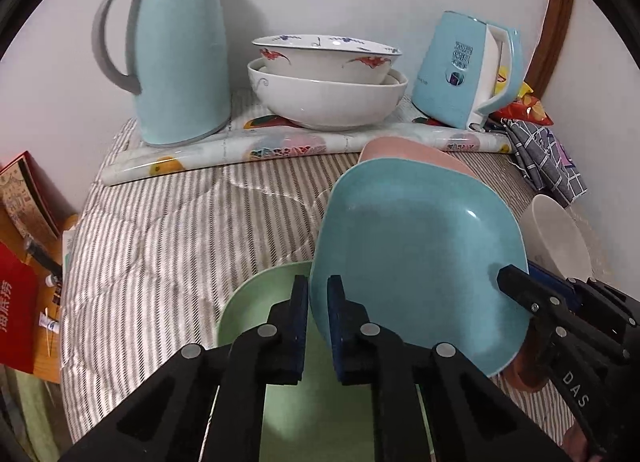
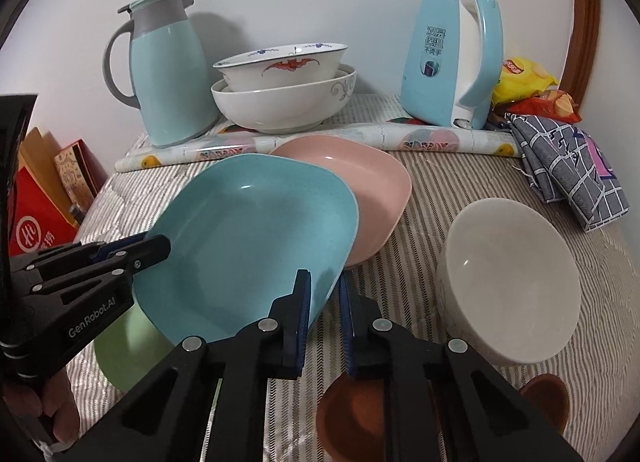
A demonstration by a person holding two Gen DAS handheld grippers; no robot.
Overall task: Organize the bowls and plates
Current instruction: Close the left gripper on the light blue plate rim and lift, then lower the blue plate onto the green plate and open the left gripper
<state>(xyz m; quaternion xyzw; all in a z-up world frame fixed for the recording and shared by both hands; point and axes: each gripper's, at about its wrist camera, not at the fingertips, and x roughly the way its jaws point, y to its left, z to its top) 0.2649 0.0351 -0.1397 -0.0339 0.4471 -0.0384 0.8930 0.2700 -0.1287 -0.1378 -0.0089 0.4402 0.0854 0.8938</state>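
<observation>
A blue square plate (image 1: 412,254) (image 2: 252,246) is held tilted above the striped tablecloth by both grippers. My left gripper (image 1: 318,286) (image 2: 156,244) is shut on its left rim, and my right gripper (image 2: 325,282) (image 1: 516,274) is shut on its right rim. Under the plate's left side lies a green plate (image 1: 260,302) (image 2: 120,346). Behind it, a pink plate (image 2: 360,182) (image 1: 408,150) rests on the cloth. A plain white bowl (image 2: 508,282) (image 1: 560,238) stands tilted at the right. At the back, a patterned bowl (image 1: 324,58) sits nested in a larger white bowl (image 1: 328,102) (image 2: 280,110).
Two small brown dishes (image 2: 352,414) (image 2: 548,398) lie near the front edge. A blue thermos jug (image 1: 180,62), a blue kettle (image 1: 464,74) and a rolled mat (image 1: 280,150) line the back wall. A folded checked cloth (image 2: 572,178) and snack bags (image 2: 528,78) fill the right corner. Red boxes (image 1: 16,302) stand beyond the table's left edge.
</observation>
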